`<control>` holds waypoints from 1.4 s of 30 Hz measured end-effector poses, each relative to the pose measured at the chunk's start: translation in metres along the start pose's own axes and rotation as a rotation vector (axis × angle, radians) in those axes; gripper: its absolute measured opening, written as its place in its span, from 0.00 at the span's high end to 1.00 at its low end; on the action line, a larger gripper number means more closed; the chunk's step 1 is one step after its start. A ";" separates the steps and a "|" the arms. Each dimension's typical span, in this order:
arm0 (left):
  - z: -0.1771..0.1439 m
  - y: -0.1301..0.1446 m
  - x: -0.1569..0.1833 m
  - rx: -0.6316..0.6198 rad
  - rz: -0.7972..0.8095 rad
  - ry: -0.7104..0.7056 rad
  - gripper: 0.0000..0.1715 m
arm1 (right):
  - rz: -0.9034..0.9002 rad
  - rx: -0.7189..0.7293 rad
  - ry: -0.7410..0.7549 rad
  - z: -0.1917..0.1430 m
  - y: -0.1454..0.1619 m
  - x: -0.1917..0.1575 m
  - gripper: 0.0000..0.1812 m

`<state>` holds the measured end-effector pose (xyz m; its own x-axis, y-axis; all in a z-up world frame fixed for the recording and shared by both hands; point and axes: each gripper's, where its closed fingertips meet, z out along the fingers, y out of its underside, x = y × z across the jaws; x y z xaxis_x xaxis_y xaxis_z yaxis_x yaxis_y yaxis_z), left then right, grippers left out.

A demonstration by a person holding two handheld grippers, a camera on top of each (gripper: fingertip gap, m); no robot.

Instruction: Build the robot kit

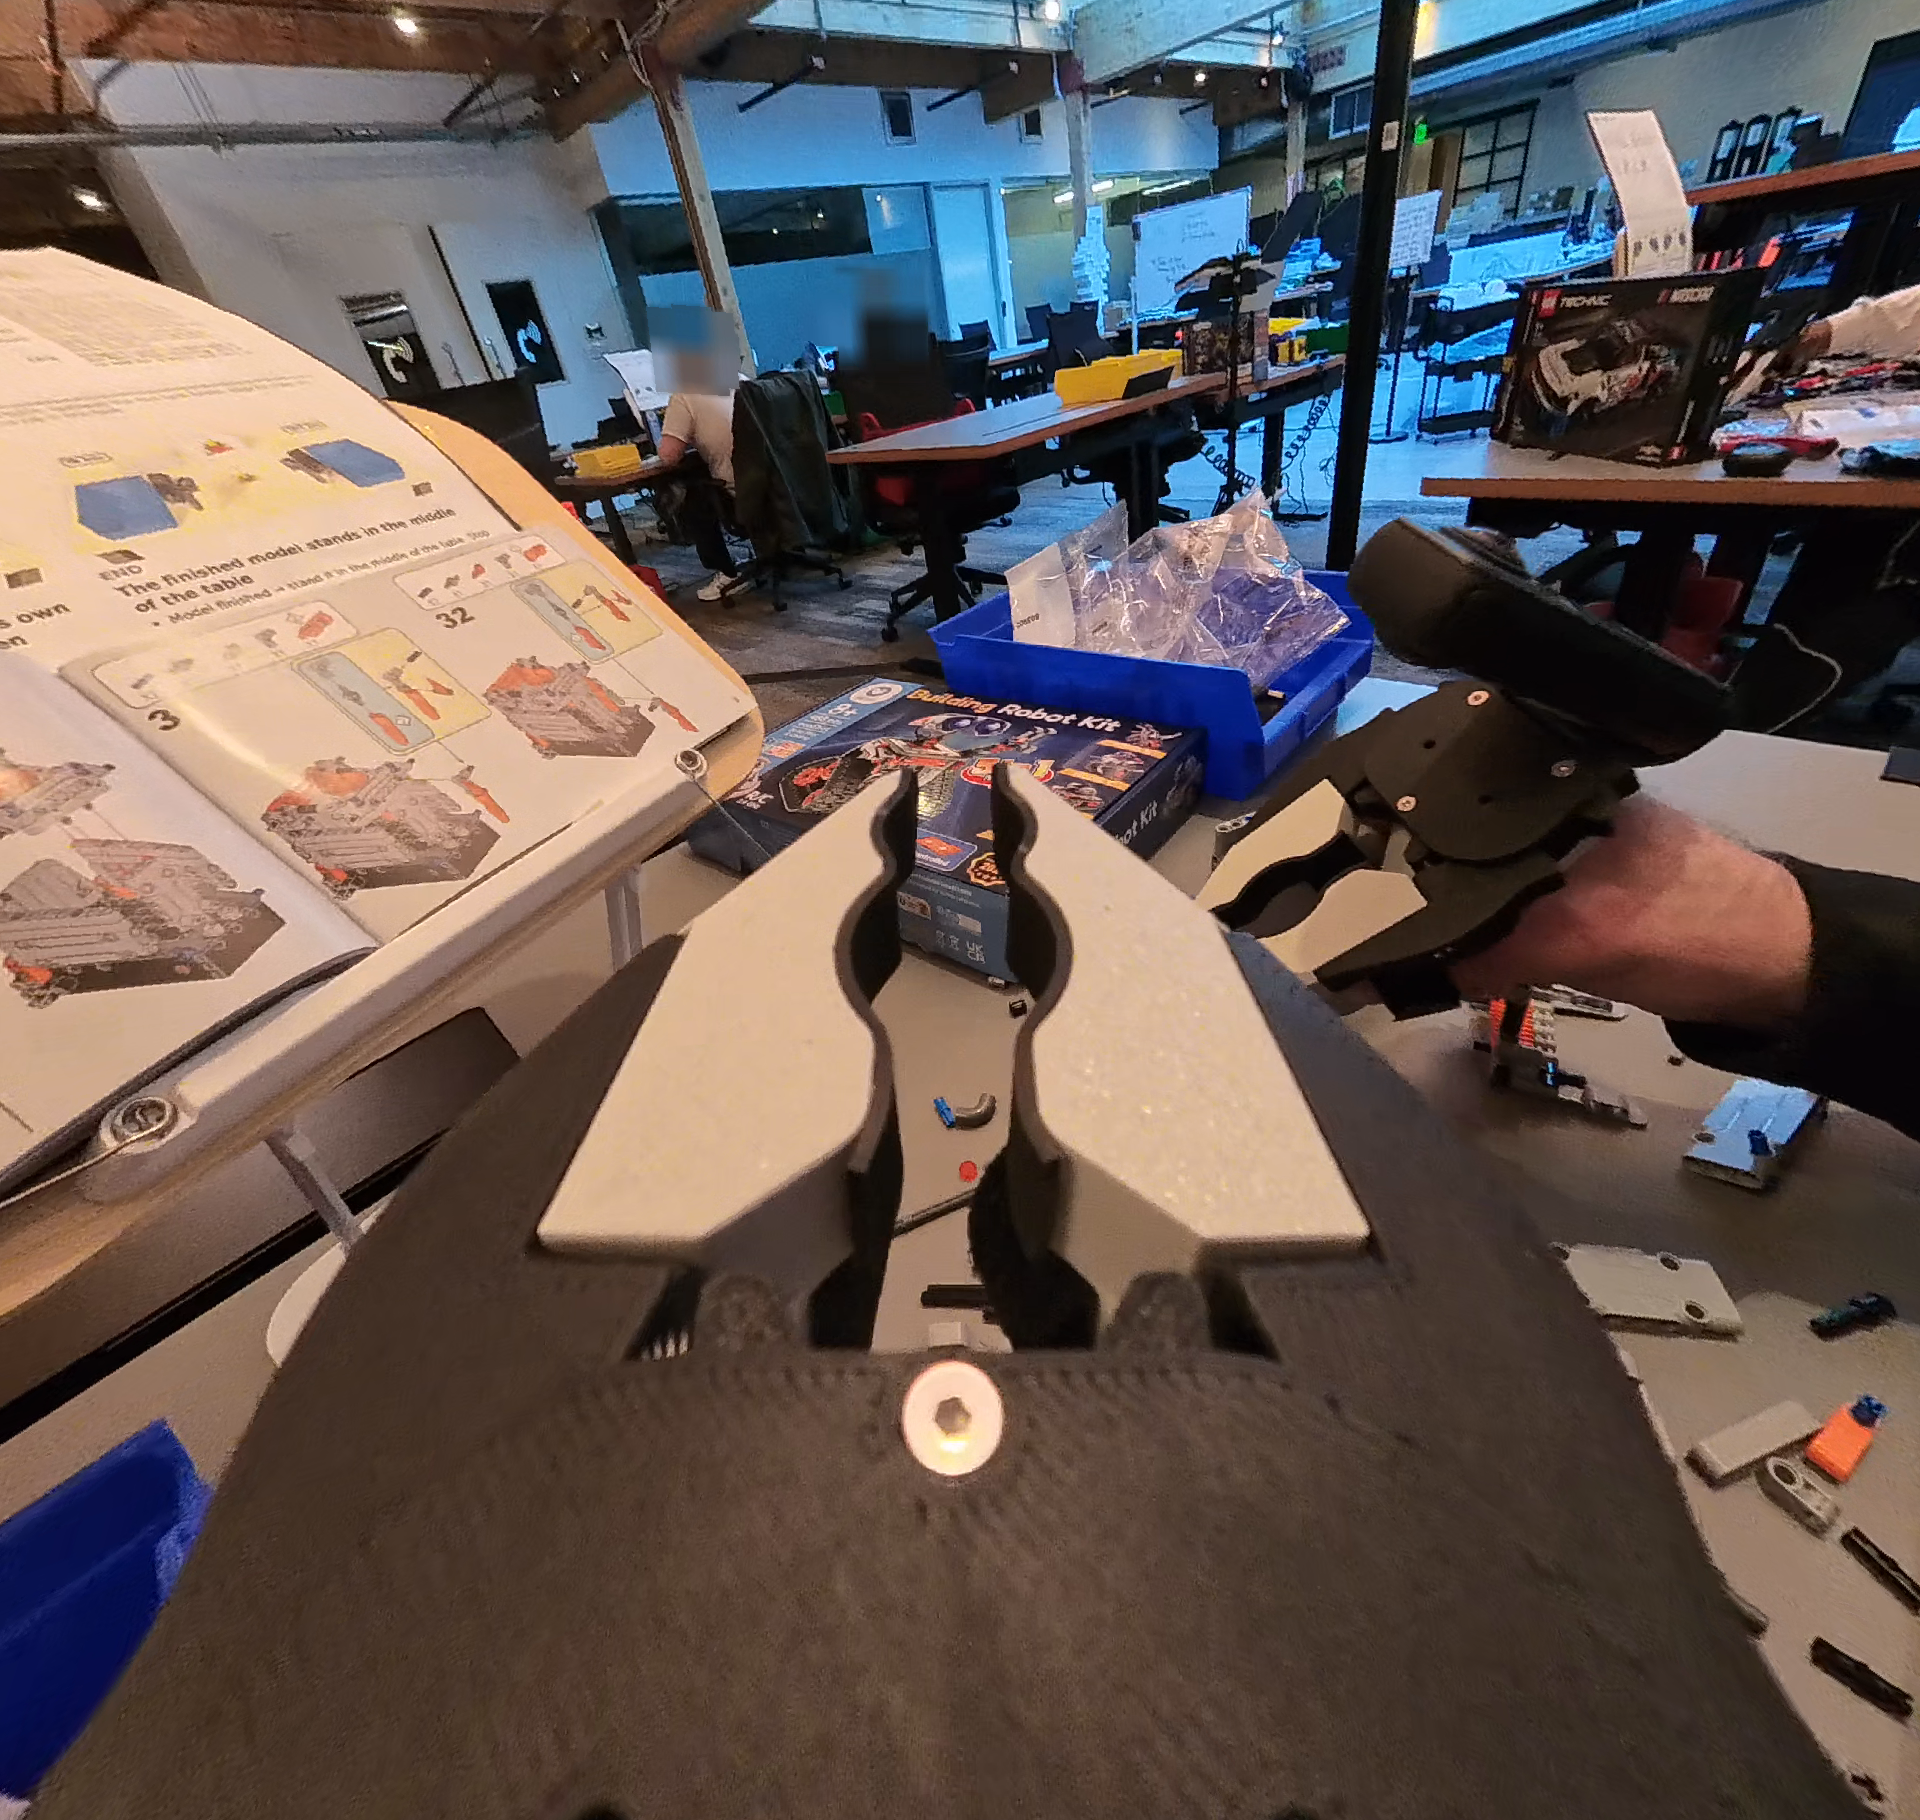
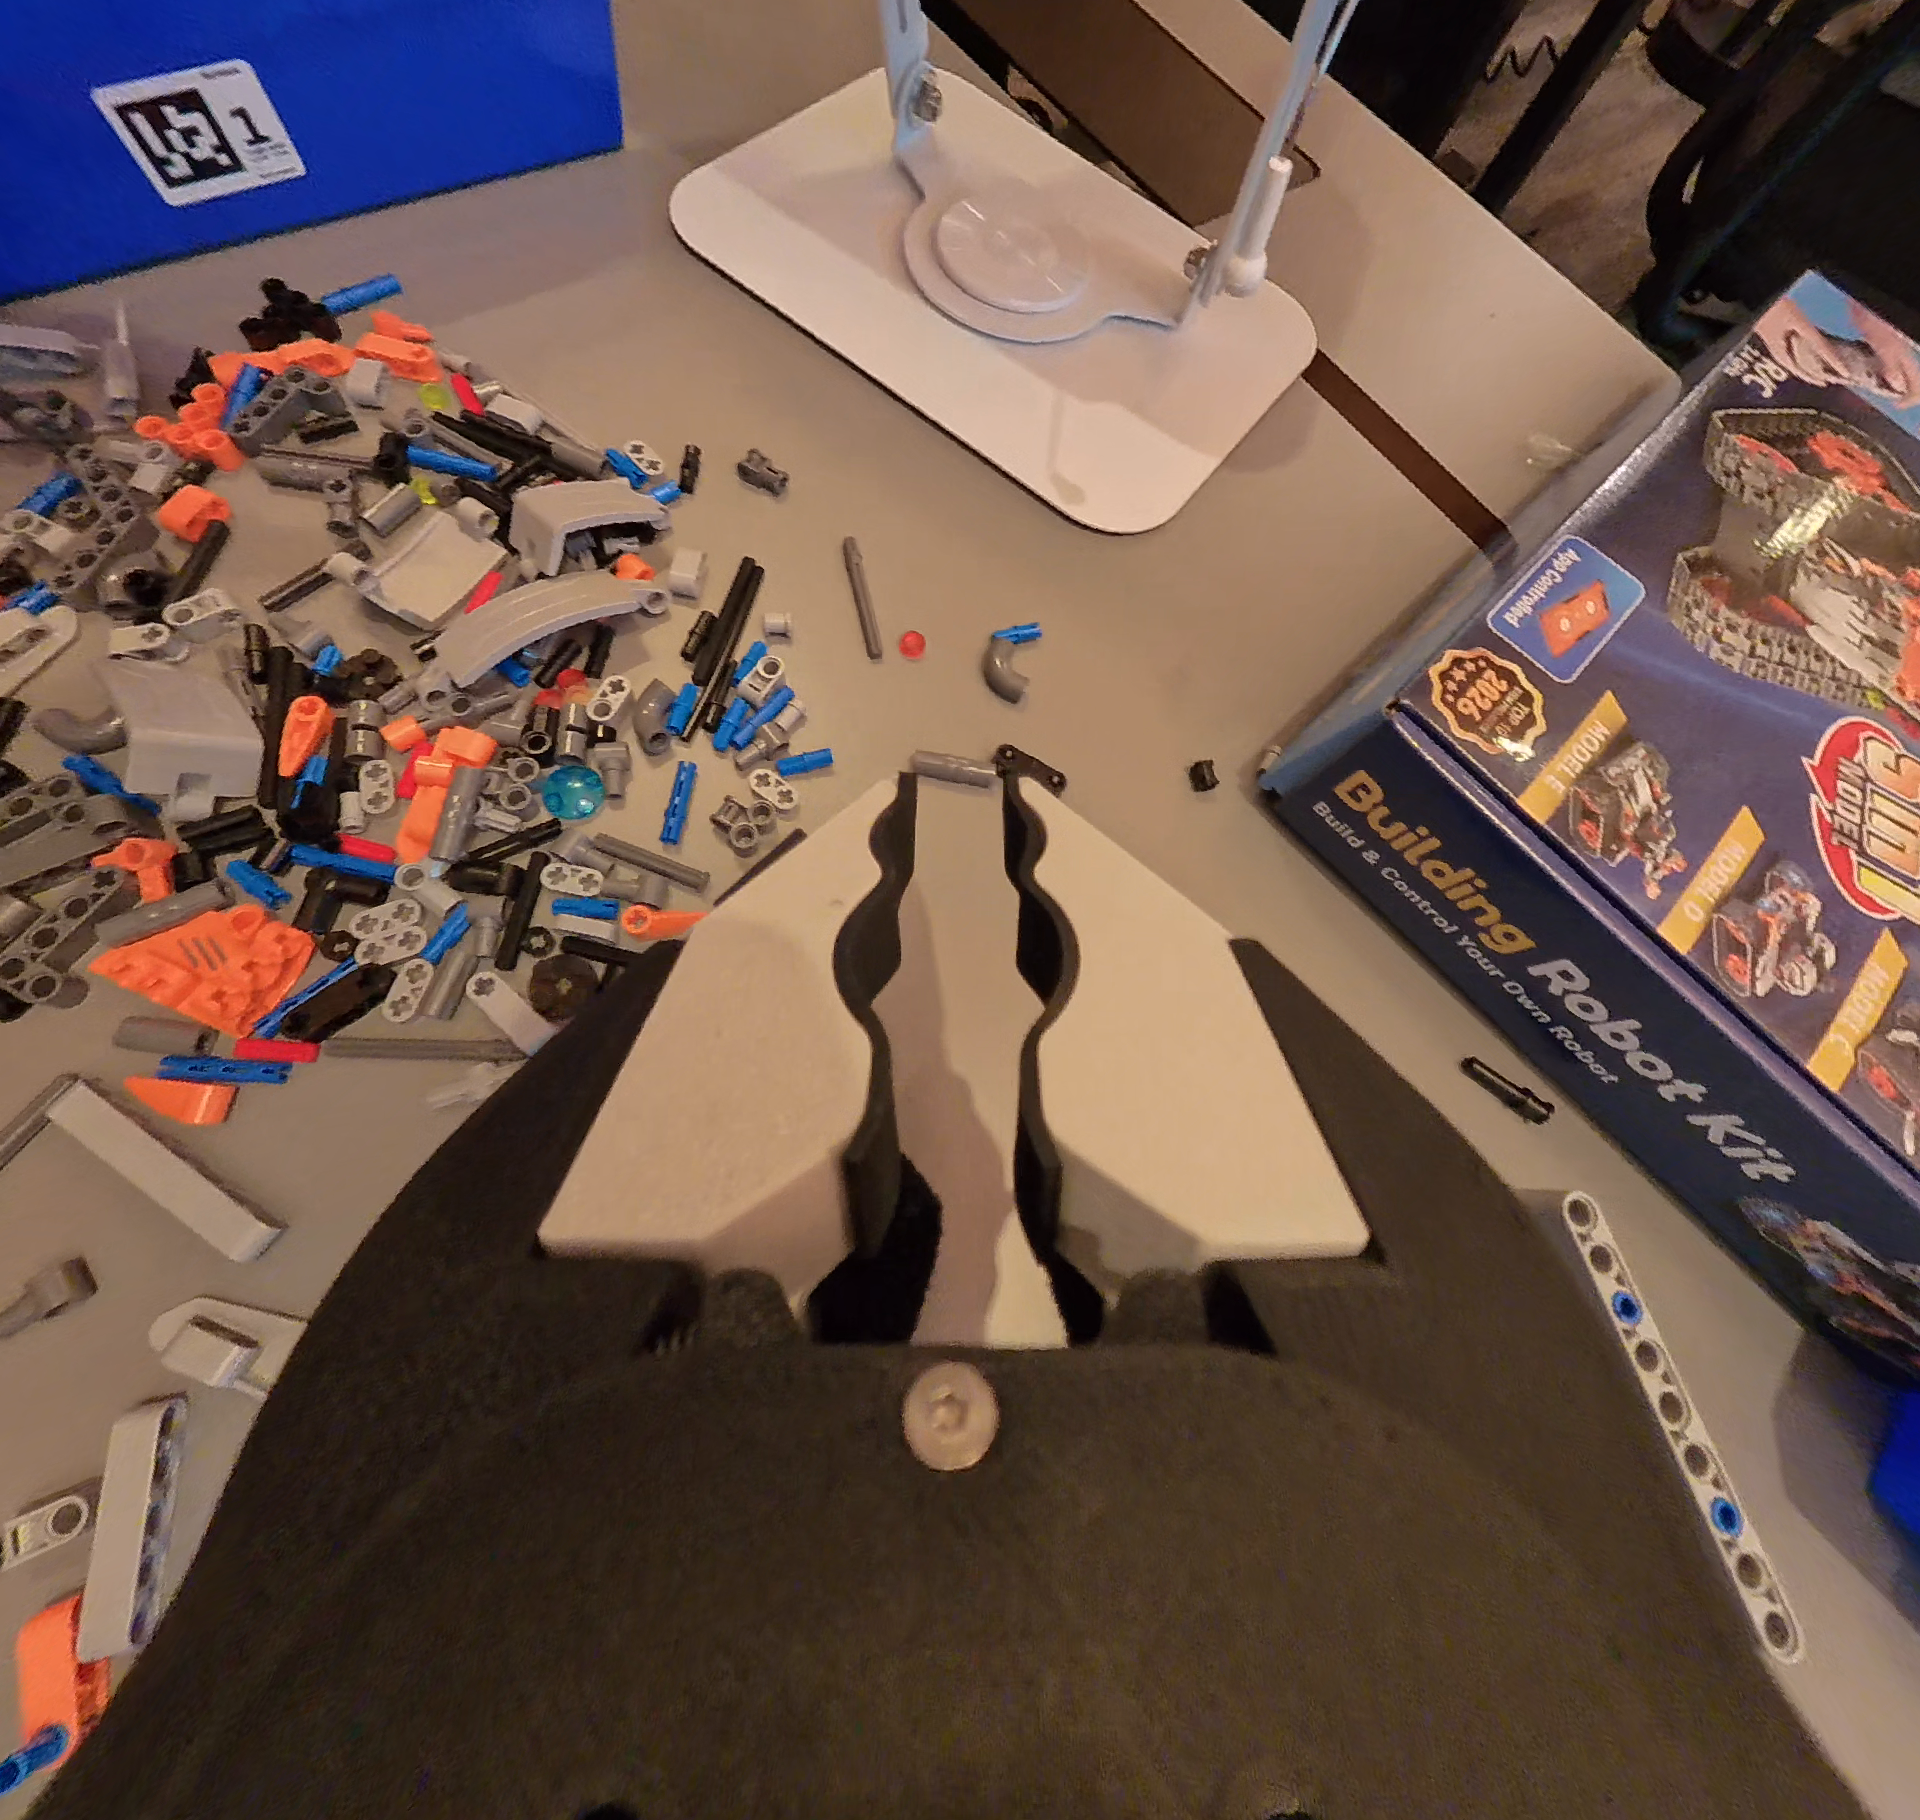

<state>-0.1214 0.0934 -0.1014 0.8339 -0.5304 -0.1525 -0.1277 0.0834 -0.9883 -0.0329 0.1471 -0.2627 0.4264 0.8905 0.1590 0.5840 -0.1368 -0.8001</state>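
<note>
My left gripper [image 1: 951,783] is open and empty, held above the grey table [image 1: 1766,1251] and pointing at a dark blue kit box [image 1: 1039,742]. A grey elbow piece [image 1: 966,1110] and a red stud [image 1: 968,1170] lie on the table below its fingers. My right gripper [image 2: 956,783] is open and empty, tilted down at the table [image 2: 1143,679]. Its tips are just short of a small grey pin [image 2: 951,768] and a black connector [image 2: 1031,768]. The right gripper also shows in the left wrist view [image 1: 1236,897], held in a hand.
A pile of small grey, black, blue and orange building pieces [image 2: 364,731] lies left of the right gripper. The kit box [image 2: 1662,835] is on its right, a white stand base [image 2: 1143,420] ahead. An instruction booklet [image 1: 312,679] rests on the stand. A blue bin [image 1: 1091,669] holds plastic bags. About 20 centimetres separates my left fingertips from my right. The left gripper is farther from the small grey pin [image 2: 951,768], some 25 centimetres, than the right, some 9 centimetres.
</note>
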 end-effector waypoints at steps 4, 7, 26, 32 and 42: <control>-0.001 -0.001 -0.001 0.004 -0.008 0.004 0.93 | 0.020 -0.048 0.035 0.002 0.007 0.010 0.91; -0.002 -0.003 -0.001 0.010 -0.008 0.002 0.93 | 0.029 -0.054 0.011 0.003 0.005 0.006 0.90; -0.018 -0.019 -0.011 0.054 -0.057 0.000 0.93 | -0.086 -0.228 -0.241 0.033 0.015 -0.060 0.95; -0.017 -0.018 -0.010 0.046 -0.062 0.008 0.93 | -0.162 -0.269 -0.350 0.026 0.026 -0.081 0.96; -0.013 -0.012 -0.007 0.026 -0.057 0.019 0.93 | -0.260 -0.237 -0.496 0.016 0.024 -0.119 0.96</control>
<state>-0.1327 0.0855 -0.0882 0.8289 -0.5511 -0.0961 -0.0658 0.0746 -0.9950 -0.0807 0.0443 -0.3103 -0.0902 0.9959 -0.0026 0.7881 0.0698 -0.6116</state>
